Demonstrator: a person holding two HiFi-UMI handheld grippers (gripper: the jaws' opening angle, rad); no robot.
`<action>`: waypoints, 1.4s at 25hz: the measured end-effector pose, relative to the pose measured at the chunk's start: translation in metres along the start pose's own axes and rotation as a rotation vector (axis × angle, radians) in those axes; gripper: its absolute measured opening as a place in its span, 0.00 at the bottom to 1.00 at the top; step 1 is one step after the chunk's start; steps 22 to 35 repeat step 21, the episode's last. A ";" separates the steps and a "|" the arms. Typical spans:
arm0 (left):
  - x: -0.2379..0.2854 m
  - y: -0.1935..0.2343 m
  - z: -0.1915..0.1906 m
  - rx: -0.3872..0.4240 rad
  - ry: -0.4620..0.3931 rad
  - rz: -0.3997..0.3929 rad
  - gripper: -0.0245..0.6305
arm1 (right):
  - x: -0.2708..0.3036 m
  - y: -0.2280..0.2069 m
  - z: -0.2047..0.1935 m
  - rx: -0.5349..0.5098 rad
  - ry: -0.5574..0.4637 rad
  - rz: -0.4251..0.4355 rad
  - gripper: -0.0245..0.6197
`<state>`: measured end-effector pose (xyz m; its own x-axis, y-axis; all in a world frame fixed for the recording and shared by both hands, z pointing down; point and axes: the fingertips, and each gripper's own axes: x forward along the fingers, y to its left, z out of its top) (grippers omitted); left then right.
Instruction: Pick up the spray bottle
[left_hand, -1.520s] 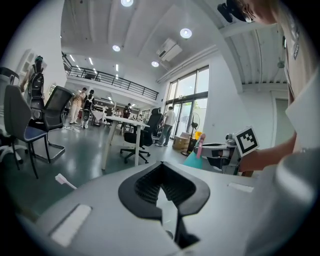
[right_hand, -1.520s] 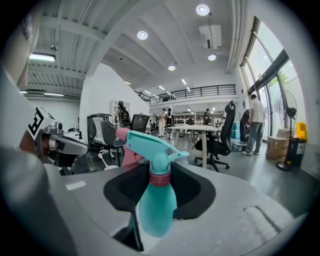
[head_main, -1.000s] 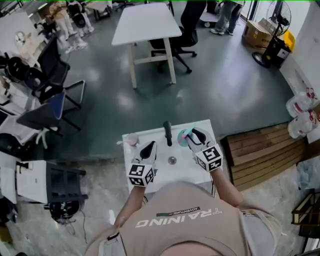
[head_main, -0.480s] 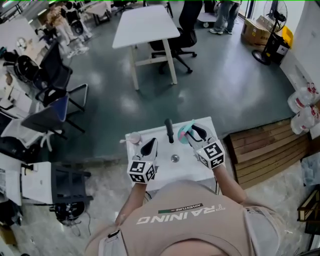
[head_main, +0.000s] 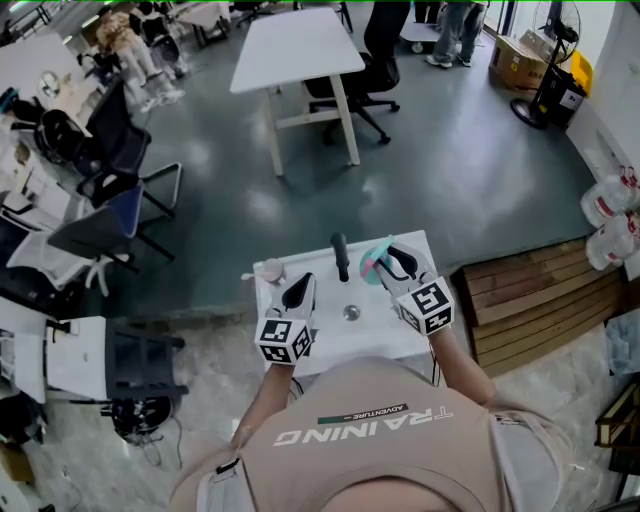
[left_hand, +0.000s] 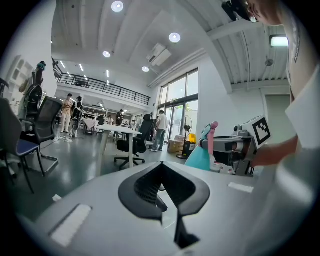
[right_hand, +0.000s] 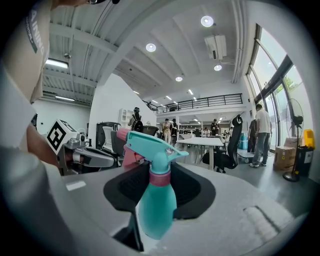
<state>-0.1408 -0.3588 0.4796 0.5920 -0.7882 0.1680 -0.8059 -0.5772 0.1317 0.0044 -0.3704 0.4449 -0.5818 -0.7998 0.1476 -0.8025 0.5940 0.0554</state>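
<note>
Right gripper (right_hand: 161, 176) clamped on spray bottle (right_hand: 157, 202): pads grip both sides of teal upper body near pink collar. Bottle upright, pink trigger toward left in right gripper view. In head view bottle (head_main: 371, 266) sits over far right part of white table (head_main: 380, 338). Base possibly just clear of tabletop, hard to tell. Left gripper (left_hand: 160, 166) has jaws together, nothing between, over table's near left, well apart from bottle. Black upright object (head_main: 341, 258) between the grippers.
</note>
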 end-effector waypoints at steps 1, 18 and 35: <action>0.000 -0.001 0.000 -0.001 0.000 -0.001 0.06 | 0.000 -0.001 0.000 -0.002 0.002 0.002 0.24; 0.004 -0.002 -0.007 -0.009 -0.004 0.020 0.06 | 0.000 -0.001 -0.010 -0.042 0.016 0.013 0.24; 0.005 -0.003 -0.012 -0.016 -0.001 0.022 0.06 | 0.001 -0.004 -0.012 -0.034 0.015 0.010 0.24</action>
